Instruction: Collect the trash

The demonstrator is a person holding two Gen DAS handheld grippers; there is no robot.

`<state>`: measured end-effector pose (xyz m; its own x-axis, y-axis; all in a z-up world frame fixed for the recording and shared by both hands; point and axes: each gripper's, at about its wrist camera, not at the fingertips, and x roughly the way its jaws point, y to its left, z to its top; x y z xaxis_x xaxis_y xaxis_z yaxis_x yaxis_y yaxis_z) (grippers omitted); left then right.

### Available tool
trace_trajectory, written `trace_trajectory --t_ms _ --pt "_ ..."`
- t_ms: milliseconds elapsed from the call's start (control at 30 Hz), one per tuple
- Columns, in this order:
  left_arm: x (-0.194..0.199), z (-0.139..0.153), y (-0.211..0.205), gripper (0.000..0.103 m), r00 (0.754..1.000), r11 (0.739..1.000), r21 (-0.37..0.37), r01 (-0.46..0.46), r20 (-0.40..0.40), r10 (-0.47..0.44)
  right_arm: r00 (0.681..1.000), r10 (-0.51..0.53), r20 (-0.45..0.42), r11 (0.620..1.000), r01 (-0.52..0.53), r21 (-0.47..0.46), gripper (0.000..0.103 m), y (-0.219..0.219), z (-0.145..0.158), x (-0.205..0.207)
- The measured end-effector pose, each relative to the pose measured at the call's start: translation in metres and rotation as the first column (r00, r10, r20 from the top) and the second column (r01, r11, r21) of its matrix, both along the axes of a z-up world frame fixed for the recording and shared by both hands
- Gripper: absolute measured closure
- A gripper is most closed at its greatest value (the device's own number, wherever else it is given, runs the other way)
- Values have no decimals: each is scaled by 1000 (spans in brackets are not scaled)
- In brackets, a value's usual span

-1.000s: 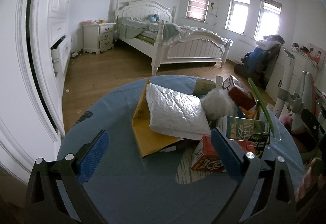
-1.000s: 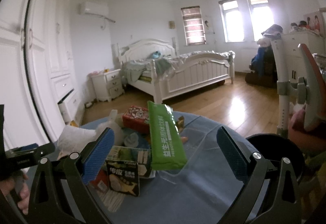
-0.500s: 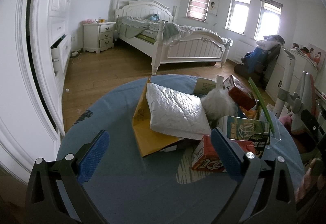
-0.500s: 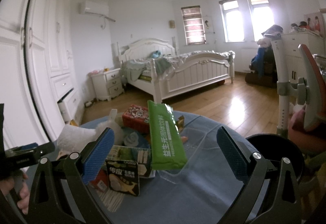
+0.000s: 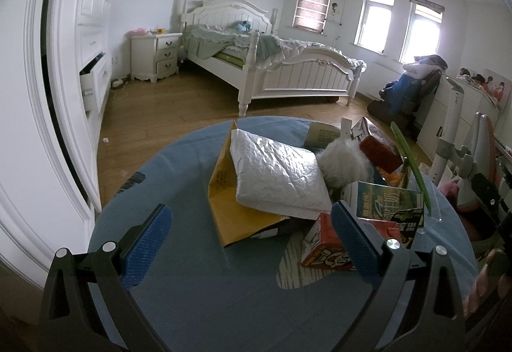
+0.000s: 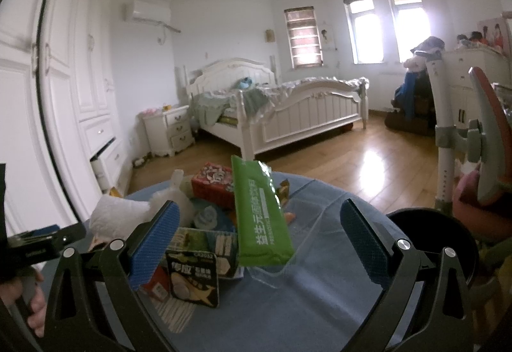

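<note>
A pile of trash lies on a round blue table (image 5: 192,281). In the left wrist view I see a white padded mailer (image 5: 275,172) on a yellow envelope (image 5: 230,211), a white fluffy wad (image 5: 345,163), a red carton (image 5: 323,243) and a green milk carton (image 5: 387,208). My left gripper (image 5: 249,243) is open and empty, just short of the envelope. In the right wrist view a green wrapper (image 6: 259,211) stands upright in a clear tray (image 6: 297,243), beside a black packet (image 6: 192,278) and a red box (image 6: 214,182). My right gripper (image 6: 259,246) is open and empty around them.
A black bin (image 6: 438,240) stands at the table's right edge. A white wardrobe (image 5: 48,95) with an open drawer is at the left. A white bed (image 5: 272,63) and wooden floor lie beyond. A chair and stand (image 6: 454,134) are at the right.
</note>
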<state>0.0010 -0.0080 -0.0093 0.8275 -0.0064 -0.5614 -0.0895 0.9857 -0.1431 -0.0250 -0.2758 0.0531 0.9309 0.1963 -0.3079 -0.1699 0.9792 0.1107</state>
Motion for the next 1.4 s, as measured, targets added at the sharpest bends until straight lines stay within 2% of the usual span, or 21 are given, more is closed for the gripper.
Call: trace_trajectory --t_ms 67,100,167,267,300,367,400,433,567,633,667,733,767,800,833,933,1000,1033,1133,1233,1400 --pt "0 -1 1 5 1000 999 -41 27 2 -27 1000 3 -14 1000 -3 -4 4 0 -1 5" --pt "4 -16 4 5 999 997 -67 46 -3 -46 1000 17 -27 1000 -16 10 4 -2 -2 6" --pt "9 -16 15 5 995 989 -111 96 -20 -99 997 71 -39 997 -70 35 4 -11 0 9" --pt "18 -16 24 5 986 979 -130 158 -38 -164 989 107 -100 994 -107 4 4 -18 4 23" --pt "23 -9 30 5 983 960 -220 174 -20 -183 985 126 -121 992 -127 3 5 -20 7 30" --pt "35 -3 37 5 974 937 -274 217 2 -225 971 183 -157 983 -182 24 8 -20 13 45" --pt "39 -1 41 5 970 920 -319 229 1 -242 962 203 -182 979 -203 20 11 -18 15 52" --pt "47 1 42 5 967 913 -332 237 -8 -254 952 225 -207 974 -228 11 11 -14 17 61" --pt "76 0 37 15 953 905 -348 246 -82 -290 912 266 -311 956 -291 -36 14 6 11 99" --pt "88 -7 32 31 936 902 -352 251 -150 -319 897 261 -356 952 -300 -58 14 14 3 117" --pt "94 -13 32 32 926 906 -341 250 -189 -327 888 261 -377 951 -304 -58 14 17 -2 127" --pt "99 -17 27 33 914 906 -336 256 -221 -340 869 263 -420 951 -308 -41 14 19 -11 144" --pt "103 -21 24 35 911 908 -329 259 -230 -343 869 263 -419 950 -309 -46 14 20 -15 151" --pt "104 -22 22 41 905 905 -332 266 -237 -353 859 260 -441 949 -312 -48 20 23 -22 160" --pt "107 -24 22 46 901 907 -323 269 -248 -355 839 262 -477 947 -318 -40 35 20 -27 165" --pt "110 -25 21 54 898 908 -316 274 -255 -360 806 258 -533 944 -329 -40 47 25 -43 179" --pt "109 -24 22 58 899 909 -313 273 -254 -358 802 278 -529 943 -334 -11 52 26 -47 179" --pt "109 -24 22 61 900 911 -309 274 -251 -356 802 287 -524 942 -335 4 59 26 -49 178" --pt "105 -19 20 67 911 915 -294 278 -223 -348 798 325 -507 939 -338 70 65 18 -48 172" --pt "93 -5 21 69 922 915 -284 286 -180 -344 800 371 -472 927 -348 138 66 9 -39 161" --pt "76 26 22 69 939 918 -269 291 -104 -328 824 417 -384 909 -371 190 66 -4 -11 131"
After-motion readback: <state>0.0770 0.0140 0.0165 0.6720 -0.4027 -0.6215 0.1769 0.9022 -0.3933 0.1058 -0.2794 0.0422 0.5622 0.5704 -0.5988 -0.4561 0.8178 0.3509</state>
